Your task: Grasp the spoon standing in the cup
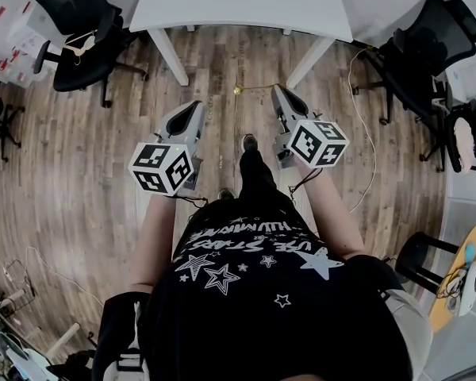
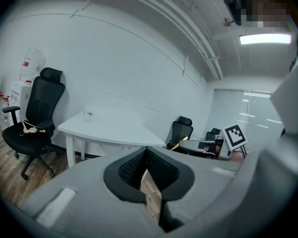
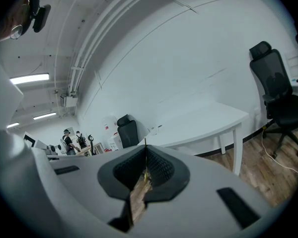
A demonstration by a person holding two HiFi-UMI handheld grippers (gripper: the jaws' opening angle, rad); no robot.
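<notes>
Fingers of left gripper are seen clenched, nothing btwn; right gripper likewise clenched, empty. Clear cup is seen on white table, well apart from both; spoon too small to be made out.

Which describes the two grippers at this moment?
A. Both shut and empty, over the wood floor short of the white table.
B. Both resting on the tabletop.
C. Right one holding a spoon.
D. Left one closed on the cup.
A: the left gripper and right gripper show pads together with nothing between, over the floor short of the table.
</notes>
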